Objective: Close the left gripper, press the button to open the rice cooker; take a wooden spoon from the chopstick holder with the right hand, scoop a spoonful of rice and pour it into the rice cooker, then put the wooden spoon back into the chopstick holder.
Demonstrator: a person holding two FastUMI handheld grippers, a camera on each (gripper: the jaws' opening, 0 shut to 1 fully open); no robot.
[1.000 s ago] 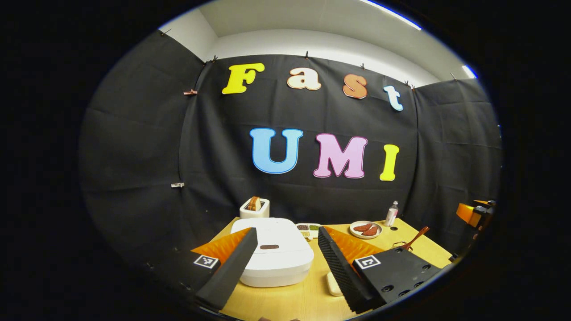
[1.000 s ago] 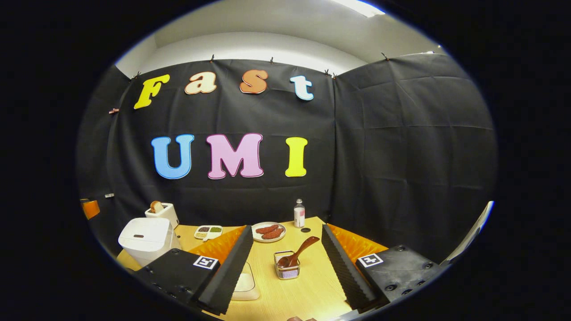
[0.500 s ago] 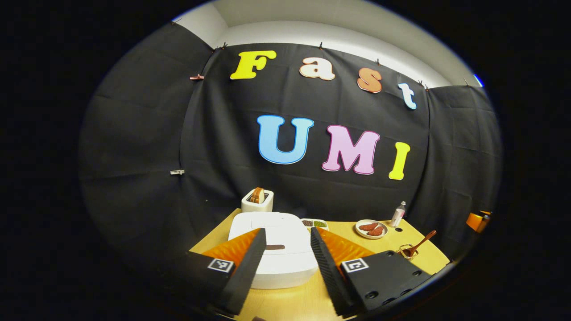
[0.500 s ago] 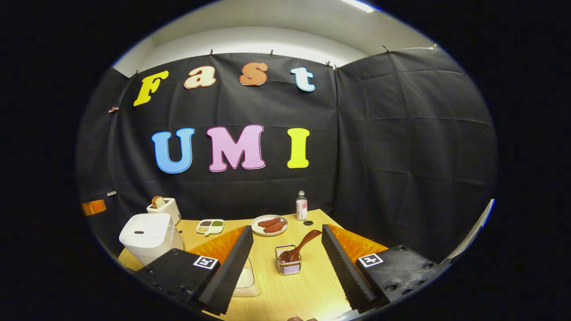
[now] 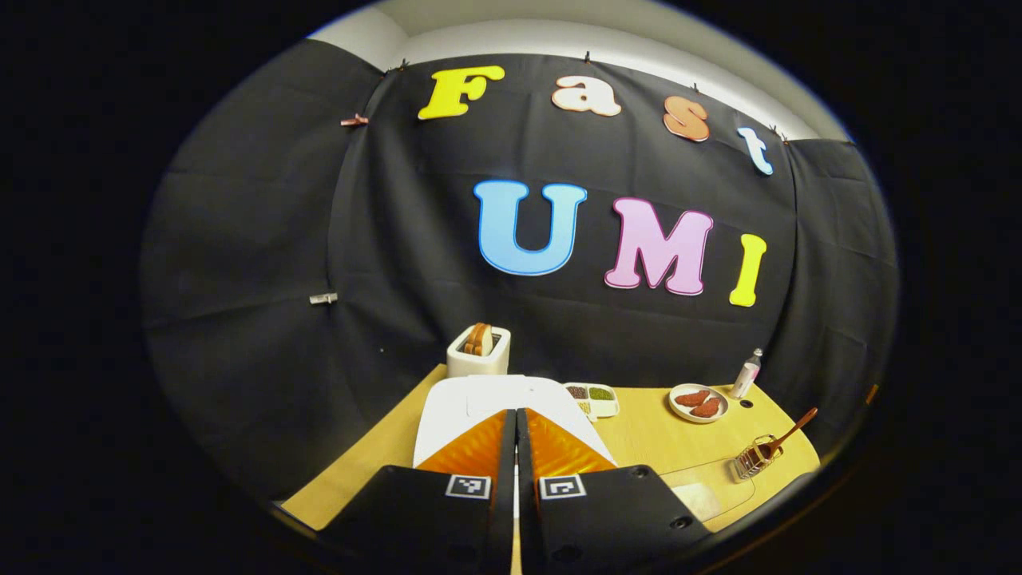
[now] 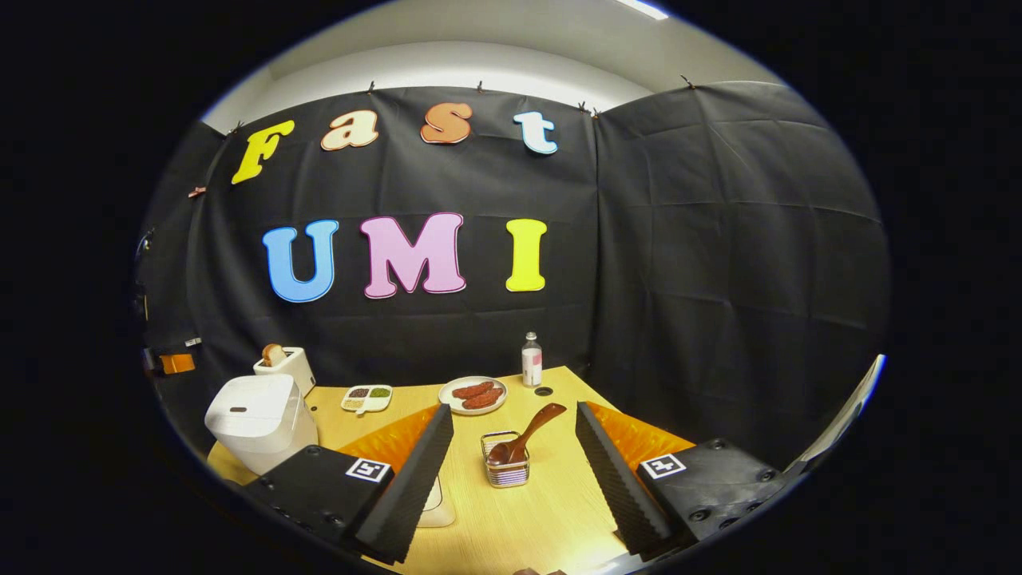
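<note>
Left tongs clenched empty low-center over the cooker, right tongs released; tips could slide past the button.

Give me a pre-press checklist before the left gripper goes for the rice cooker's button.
1. Left gripper closed: ok, its fingers meet with no gap.
2. Aimed over the white boxy rice cooker: ok, the fingertips sit over its lid in the left gripper view.
3. Small dark button reachable: ok in the right gripper view; in the left gripper view the fingers cover it, so exact alignment: cannot tell.
4. Lid shut: ok, flat and closed.
5. Brown wooden spoon in the wire chopstick holder: ok, leaning inside it.
6. Right gripper open and free: ok, nothing between its fingers.
</note>
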